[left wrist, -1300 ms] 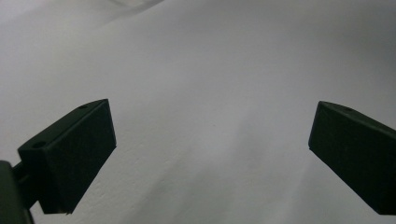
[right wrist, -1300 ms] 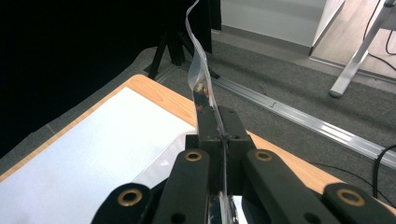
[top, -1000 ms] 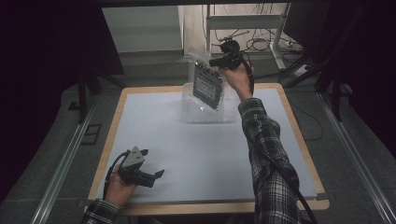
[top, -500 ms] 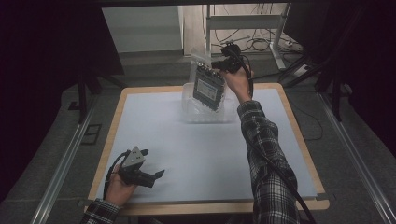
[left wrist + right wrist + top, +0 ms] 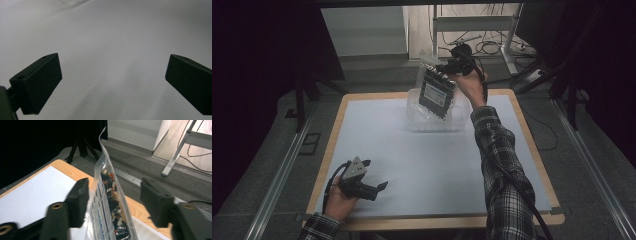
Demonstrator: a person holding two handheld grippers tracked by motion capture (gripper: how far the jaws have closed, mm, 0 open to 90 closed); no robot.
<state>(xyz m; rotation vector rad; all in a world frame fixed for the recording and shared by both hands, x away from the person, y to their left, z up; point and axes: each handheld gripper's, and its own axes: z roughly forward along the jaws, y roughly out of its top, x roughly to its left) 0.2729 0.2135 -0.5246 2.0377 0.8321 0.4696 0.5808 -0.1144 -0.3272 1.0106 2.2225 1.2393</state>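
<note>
Over the far edge of the table [image 5: 377, 120], a clear tub [image 5: 414, 120] sat with the bag [image 5: 437, 92] tilted above it, lower end inside, so the drop looked nearly done; letting go fully and pulling the hand clear were left. At the bag's top the right gripper [image 5: 451, 67] had its 2 jaws just opened, the bag between them, 1 pad against it. Near the front, the left gripper [image 5: 374, 175] rested wide open, holding nothing.
</note>
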